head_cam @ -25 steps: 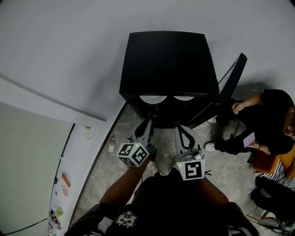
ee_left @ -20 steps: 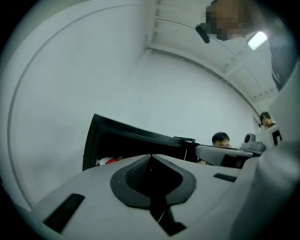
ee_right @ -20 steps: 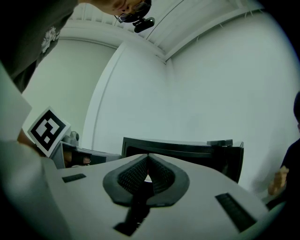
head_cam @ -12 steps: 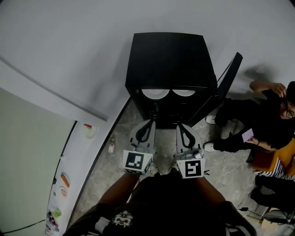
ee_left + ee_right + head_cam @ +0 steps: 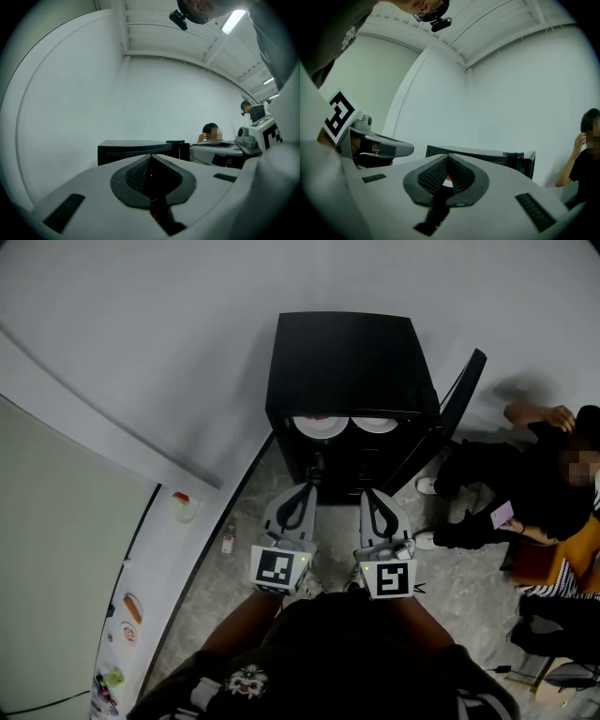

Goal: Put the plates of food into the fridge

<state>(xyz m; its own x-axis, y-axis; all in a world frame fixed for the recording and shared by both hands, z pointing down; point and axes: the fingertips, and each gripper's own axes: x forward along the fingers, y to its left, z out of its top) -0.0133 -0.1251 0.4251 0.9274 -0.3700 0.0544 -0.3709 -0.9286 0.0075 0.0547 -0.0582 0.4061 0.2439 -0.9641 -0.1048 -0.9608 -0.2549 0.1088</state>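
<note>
A small black fridge (image 5: 347, 362) stands on the floor against the white wall, its door (image 5: 459, 404) swung open to the right. Two white plates, one on the left (image 5: 317, 426) and one on the right (image 5: 376, 424), sit side by side on its top shelf. My left gripper (image 5: 302, 491) and right gripper (image 5: 372, 497) are held level in front of the open fridge, both shut and empty. In the left gripper view the fridge (image 5: 140, 149) shows beyond the closed jaws; in the right gripper view the fridge (image 5: 478, 153) and its door (image 5: 526, 161) show likewise.
A person in black (image 5: 525, 493) sits on the floor to the right of the fridge door. A long white counter (image 5: 141, 596) with small food items runs along the left. A small bottle (image 5: 228, 542) stands on the floor by the counter.
The left gripper has closed and turned level beside the right one. Both grippers have drawn slightly back from the fridge. The seated person raised a hand to the head.
</note>
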